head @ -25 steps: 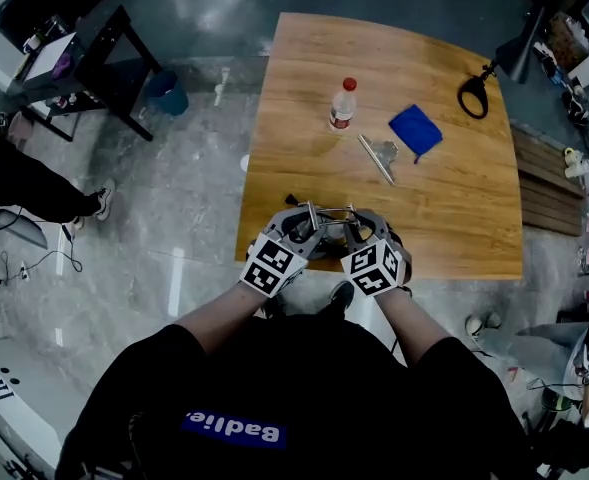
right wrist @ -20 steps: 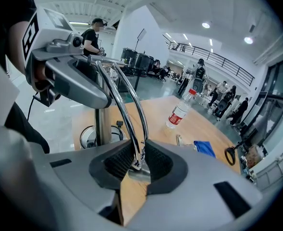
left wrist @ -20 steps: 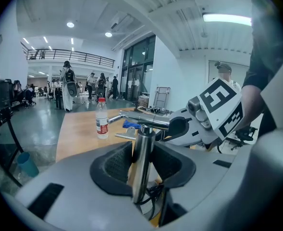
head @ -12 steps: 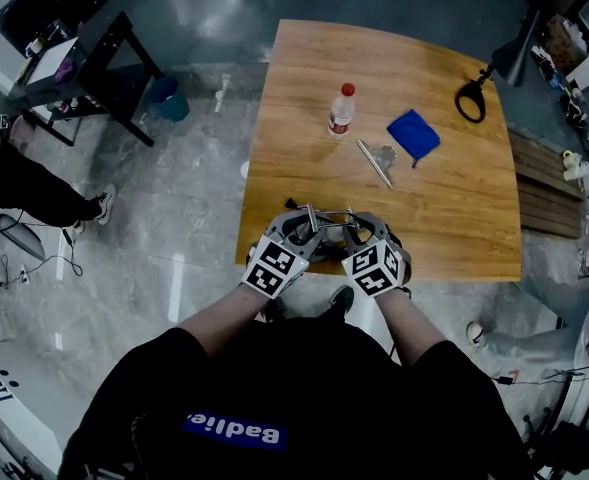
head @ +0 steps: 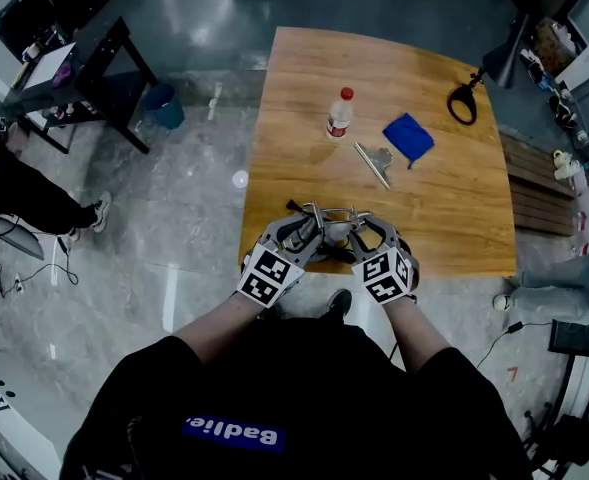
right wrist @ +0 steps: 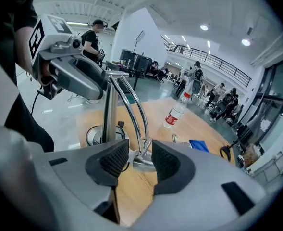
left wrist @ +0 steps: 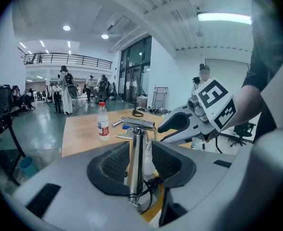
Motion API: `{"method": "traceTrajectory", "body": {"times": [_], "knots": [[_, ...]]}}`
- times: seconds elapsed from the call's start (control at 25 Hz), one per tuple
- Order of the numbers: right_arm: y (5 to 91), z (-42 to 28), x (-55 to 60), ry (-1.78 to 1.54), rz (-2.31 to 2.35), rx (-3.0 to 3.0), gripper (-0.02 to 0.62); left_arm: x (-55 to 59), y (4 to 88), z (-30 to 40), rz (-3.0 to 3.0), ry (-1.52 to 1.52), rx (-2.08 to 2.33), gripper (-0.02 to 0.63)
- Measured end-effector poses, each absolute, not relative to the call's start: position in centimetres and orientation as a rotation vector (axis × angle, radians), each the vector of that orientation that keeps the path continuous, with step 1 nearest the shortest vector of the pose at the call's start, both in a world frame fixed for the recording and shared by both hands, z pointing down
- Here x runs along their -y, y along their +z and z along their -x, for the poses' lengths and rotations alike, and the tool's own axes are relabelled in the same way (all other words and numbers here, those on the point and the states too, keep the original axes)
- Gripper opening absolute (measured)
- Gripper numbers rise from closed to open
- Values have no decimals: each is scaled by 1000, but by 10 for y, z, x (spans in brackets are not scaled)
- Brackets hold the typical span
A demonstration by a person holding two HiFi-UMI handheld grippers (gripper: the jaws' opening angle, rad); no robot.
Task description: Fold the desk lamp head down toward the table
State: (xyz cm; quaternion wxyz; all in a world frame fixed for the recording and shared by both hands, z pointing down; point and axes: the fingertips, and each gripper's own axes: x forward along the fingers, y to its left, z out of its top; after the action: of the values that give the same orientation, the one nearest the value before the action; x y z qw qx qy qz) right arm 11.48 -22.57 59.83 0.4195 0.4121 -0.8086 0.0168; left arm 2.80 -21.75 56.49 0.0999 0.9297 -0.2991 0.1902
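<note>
Standing at the near edge of the wooden table (head: 454, 218), the chrome desk lamp (head: 330, 224) sits between both grippers. The left gripper (left wrist: 141, 161) has its jaws wide apart around the lamp's upright post (left wrist: 137, 143), with a gap showing beside the post, so nothing is clamped. The right gripper (right wrist: 140, 160) has jaws that are opening; the lamp head (right wrist: 142, 164), at the end of the curved chrome arms (right wrist: 131, 105), lies low between the pads near the tabletop, unpressed. Farther back on the table stand a plastic bottle (head: 340, 114) and, well apart from it, a blue cloth (head: 408, 136)
</note>
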Motion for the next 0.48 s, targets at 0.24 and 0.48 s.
{"method": "traceTrajectory", "body": {"times": [0.24, 0.48], "knots": [[584, -100, 190, 95, -1098, 2031, 133, 192, 539, -11, -2760, 397, 844, 137], [575, -94, 154, 105, -1067, 2099, 133, 157, 532, -16, -2766, 381, 856, 137]]}}
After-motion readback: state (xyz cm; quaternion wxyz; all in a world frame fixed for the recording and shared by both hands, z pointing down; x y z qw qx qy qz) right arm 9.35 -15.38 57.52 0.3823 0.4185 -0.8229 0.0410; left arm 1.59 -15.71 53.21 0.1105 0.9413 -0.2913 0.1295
